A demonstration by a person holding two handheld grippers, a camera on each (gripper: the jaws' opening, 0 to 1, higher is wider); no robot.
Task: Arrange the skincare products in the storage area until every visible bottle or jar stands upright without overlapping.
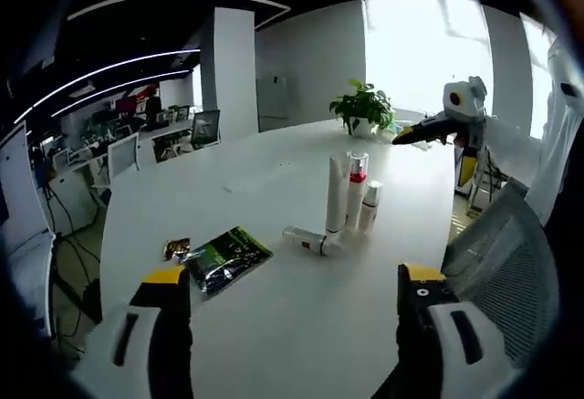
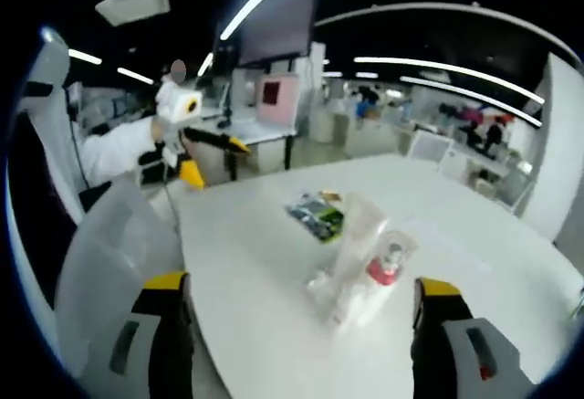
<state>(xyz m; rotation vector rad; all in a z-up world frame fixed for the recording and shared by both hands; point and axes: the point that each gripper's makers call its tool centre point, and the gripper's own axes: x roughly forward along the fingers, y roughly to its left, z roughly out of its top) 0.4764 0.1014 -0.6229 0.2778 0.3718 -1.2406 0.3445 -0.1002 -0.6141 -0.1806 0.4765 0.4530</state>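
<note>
My left gripper (image 1: 294, 300) hangs spread wide over the smooth white table (image 1: 274, 344), holding nothing. Ahead, three slim white bottles (image 1: 349, 194) stand clustered — a fourth small bottle (image 1: 307, 240) lies flat beside them. A glossy dark packet (image 1: 225, 257) sits nearer. My right gripper (image 2: 301, 312) gapes too, empty — the products (image 2: 360, 262) look blurred there, perhaps leaning.

Free room: bare table (image 1: 274, 344) ahead of the bottles.
Obstacles: standing bottles (image 1: 351, 194), fallen bottle (image 1: 308, 240) touching them, green packet (image 1: 224, 257) nearby, plant (image 1: 363, 107) far side.
</note>
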